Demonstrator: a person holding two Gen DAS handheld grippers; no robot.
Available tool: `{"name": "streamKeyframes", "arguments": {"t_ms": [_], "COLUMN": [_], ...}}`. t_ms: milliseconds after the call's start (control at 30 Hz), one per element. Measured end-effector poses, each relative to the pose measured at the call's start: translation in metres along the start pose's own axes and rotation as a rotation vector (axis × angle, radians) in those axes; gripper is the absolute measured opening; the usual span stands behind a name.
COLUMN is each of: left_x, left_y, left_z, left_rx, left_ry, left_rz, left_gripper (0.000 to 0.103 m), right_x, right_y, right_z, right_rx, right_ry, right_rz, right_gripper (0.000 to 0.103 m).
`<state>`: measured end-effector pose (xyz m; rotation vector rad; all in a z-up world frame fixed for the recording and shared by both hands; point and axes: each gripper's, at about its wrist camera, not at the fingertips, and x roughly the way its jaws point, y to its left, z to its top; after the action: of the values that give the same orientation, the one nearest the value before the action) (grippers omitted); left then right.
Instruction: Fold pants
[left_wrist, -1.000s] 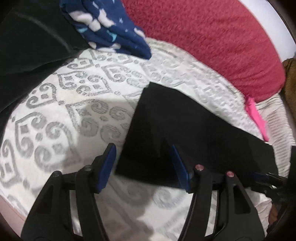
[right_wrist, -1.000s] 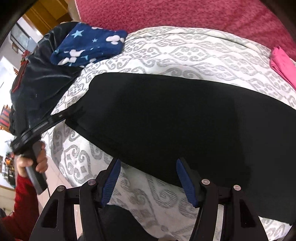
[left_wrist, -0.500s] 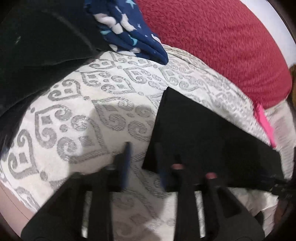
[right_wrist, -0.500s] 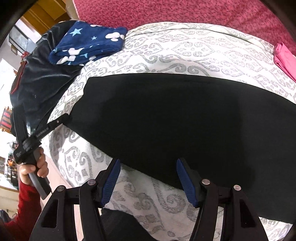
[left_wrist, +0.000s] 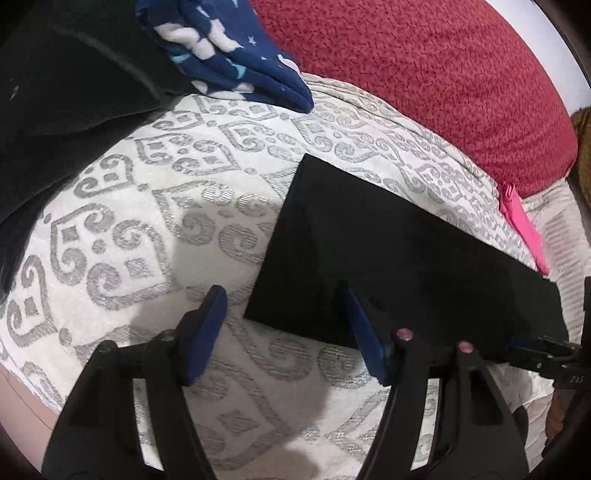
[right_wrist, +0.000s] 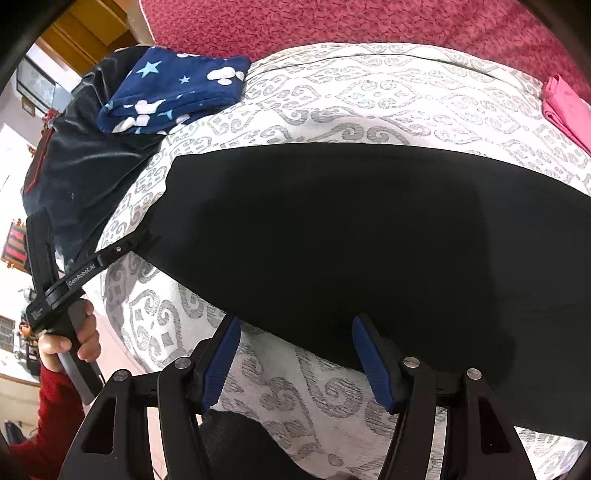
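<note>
The black pants (left_wrist: 388, 258) lie flat as a long folded strip on the white and grey patterned bedspread (left_wrist: 147, 229); they fill the middle of the right wrist view (right_wrist: 351, 240). My left gripper (left_wrist: 284, 325) is open and empty, straddling the near left corner of the pants. It also shows at the left of the right wrist view (right_wrist: 147, 243), at that corner. My right gripper (right_wrist: 295, 354) is open and empty over the near long edge of the pants. Its tip shows at the right edge of the left wrist view (left_wrist: 532, 350).
A navy star-print cloth (left_wrist: 229, 51) lies on a black jacket (left_wrist: 66, 92) at the far left. A dark red blanket (left_wrist: 424, 74) runs along the back. A folded pink cloth (left_wrist: 524, 229) lies at the far right, beyond the pants.
My left gripper swung left and narrowed half a second ago, and now it is back open at the pants' corner. My right gripper has held nearly still.
</note>
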<state>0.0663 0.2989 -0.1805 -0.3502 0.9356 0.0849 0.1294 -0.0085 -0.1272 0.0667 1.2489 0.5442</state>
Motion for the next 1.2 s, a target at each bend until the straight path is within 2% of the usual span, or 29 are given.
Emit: {"name": "streamKeyframes", "arguments": {"t_ms": [67,133,233,300,533,633,767,867,900,933,1000,1033,1100,1200], "left_x": [0.002,0.005,0.007,0.008,0.007,-0.002,-0.02,-0.027,-0.028,-0.03,-0.035,-0.039,-0.042,-0.037], "left_y": [-0.003,-0.005,-0.005,-0.005,-0.014,-0.02,-0.038,-0.049,-0.048,-0.042,-0.026,-0.015,-0.001,0.01], "left_z": [0.001,0.002,0.005,0.005,0.007,0.012,0.022,0.028,0.03,0.031,0.029,0.025,0.017,-0.005], "left_rx": [0.014,0.026,0.025,0.018,0.039,0.031,0.053,0.083,0.079,0.064,0.005,-0.041,-0.102,-0.193], "left_ry": [0.003,0.004,0.008,0.013,0.004,-0.024,-0.071,-0.077,-0.078,-0.082,-0.09,-0.092,-0.05,0.063], "left_rz": [0.01,0.044,0.042,0.029,0.055,0.026,-0.029,0.003,0.021,0.052,0.116,0.131,0.097,-0.036], "left_gripper": [0.055,0.038,0.026,0.022,0.018,0.017,0.016,0.018,0.024,0.038,0.059,0.059,0.059,0.059], "right_x": [-0.001,0.0,0.0,0.0,-0.004,-0.009,-0.021,-0.026,-0.027,-0.027,-0.028,-0.028,-0.028,-0.028], "right_y": [-0.002,-0.003,-0.003,-0.003,-0.008,-0.013,-0.024,-0.026,-0.025,-0.026,-0.028,-0.029,-0.032,-0.039], "right_z": [0.001,0.001,0.0,0.0,-0.002,-0.002,-0.002,-0.005,-0.005,-0.006,-0.009,-0.01,-0.012,-0.013], "right_rx": [0.013,0.019,0.016,0.013,0.023,0.036,0.068,0.053,0.046,0.043,0.045,0.048,0.054,0.07], "right_ry": [-0.003,-0.004,-0.003,-0.003,-0.01,-0.023,-0.055,-0.067,-0.067,-0.067,-0.065,-0.065,-0.066,-0.064], "right_rz": [0.008,0.012,0.012,0.014,0.021,0.024,0.025,0.016,0.014,0.016,0.033,0.04,0.045,0.057], "right_gripper": [0.065,0.065,0.065,0.065,0.065,0.065,0.065,0.065,0.065,0.065,0.065,0.065,0.065,0.065]}}
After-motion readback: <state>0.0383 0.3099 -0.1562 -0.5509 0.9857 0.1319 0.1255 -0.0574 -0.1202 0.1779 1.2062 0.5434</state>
